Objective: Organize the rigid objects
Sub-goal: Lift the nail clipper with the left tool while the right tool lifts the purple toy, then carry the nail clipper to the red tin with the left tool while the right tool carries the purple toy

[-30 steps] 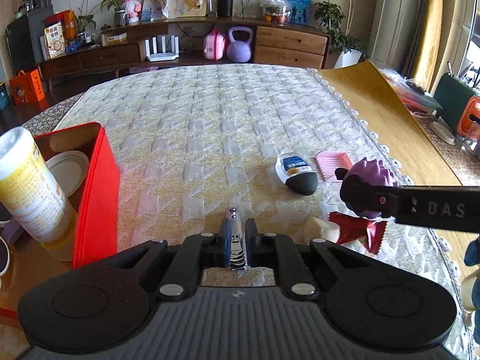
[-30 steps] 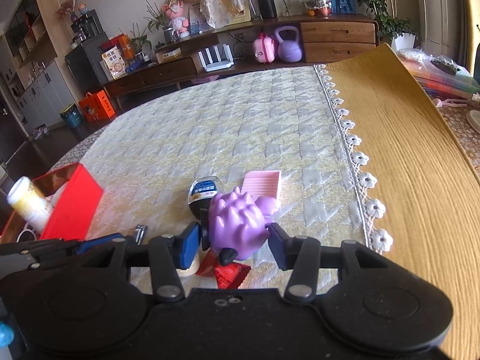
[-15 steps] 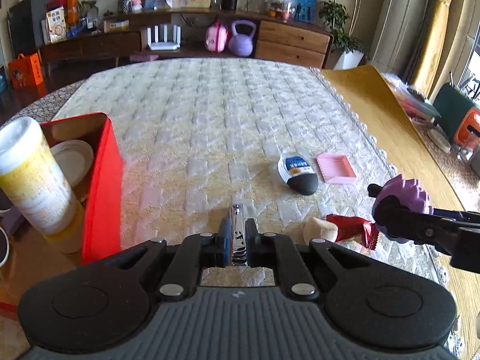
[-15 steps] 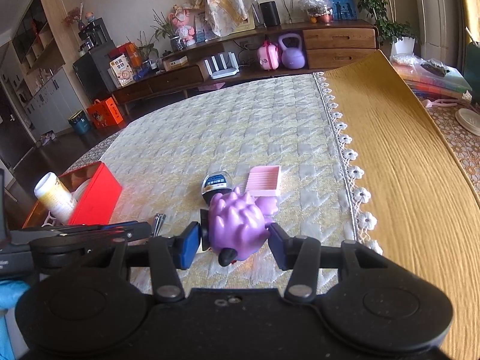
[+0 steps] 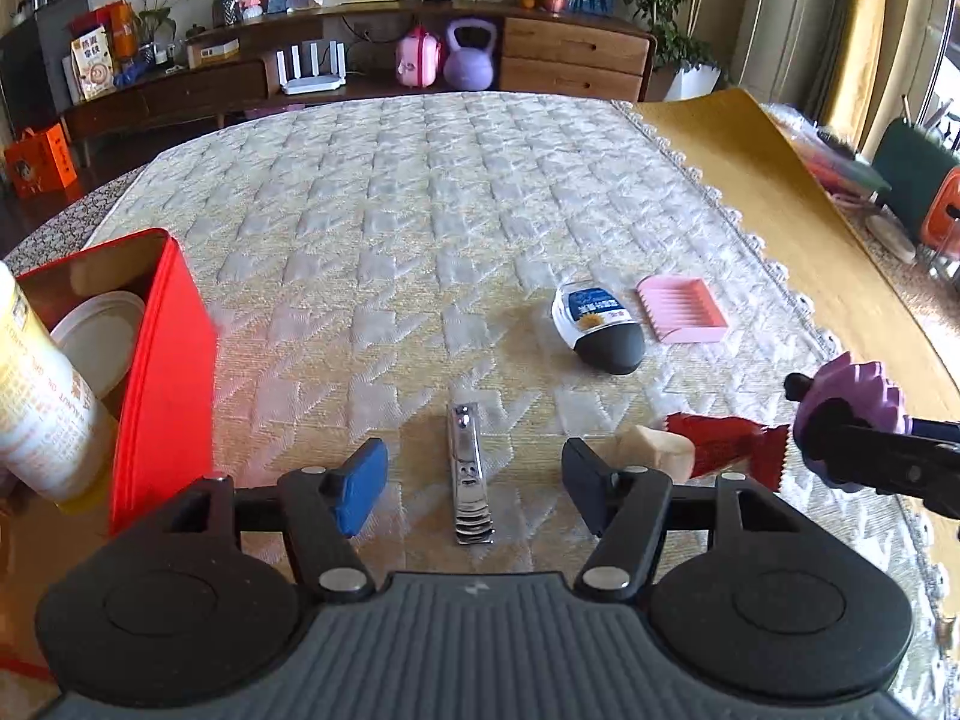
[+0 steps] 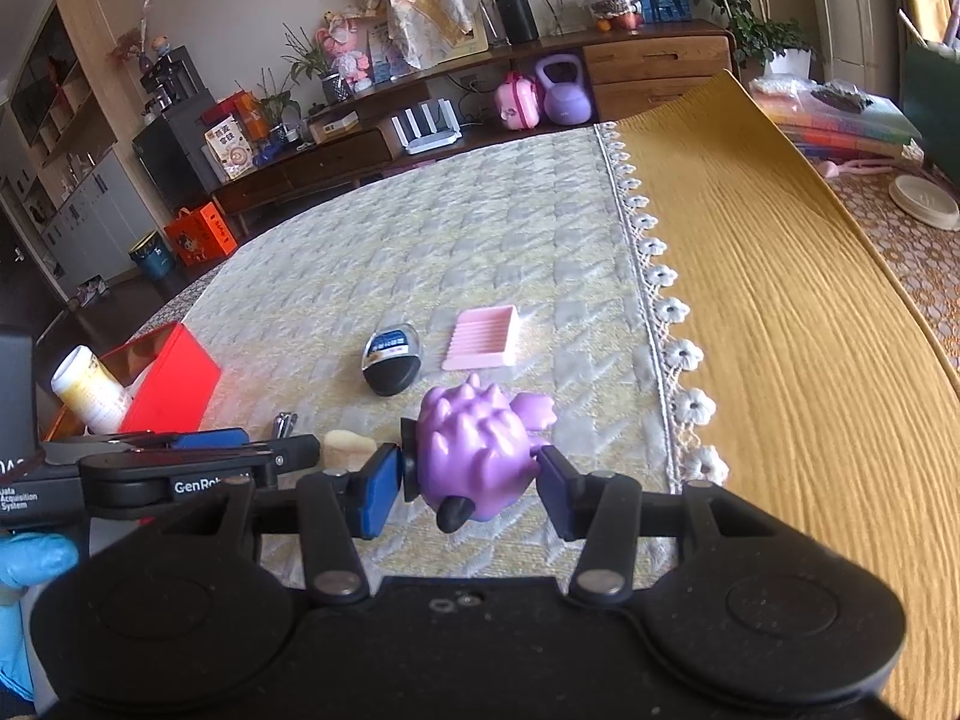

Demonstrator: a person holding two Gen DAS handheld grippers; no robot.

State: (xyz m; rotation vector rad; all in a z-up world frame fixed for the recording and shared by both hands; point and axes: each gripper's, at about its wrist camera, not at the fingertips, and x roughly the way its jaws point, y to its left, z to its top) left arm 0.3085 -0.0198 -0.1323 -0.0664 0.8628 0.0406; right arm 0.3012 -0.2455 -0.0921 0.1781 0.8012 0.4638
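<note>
Left wrist view: the left gripper (image 5: 474,483) has its jaws opening, blue pads standing apart on either side of the nail clipper (image 5: 468,474), which lies flat on the quilted cloth (image 5: 420,210) between them, untouched by either pad. To its left stands the red tin (image 5: 165,372) with a white lid (image 5: 99,339) inside and a yellow-labelled bottle (image 5: 36,414) beside it. Over on the right wrist view, the right gripper (image 6: 468,480) is clamped on the purple spiky toy (image 6: 474,450), lifted above the cloth. Further out lie the black-and-white bottle (image 6: 391,357) and the pink comb-like tray (image 6: 483,337), just beside each other.
</note>
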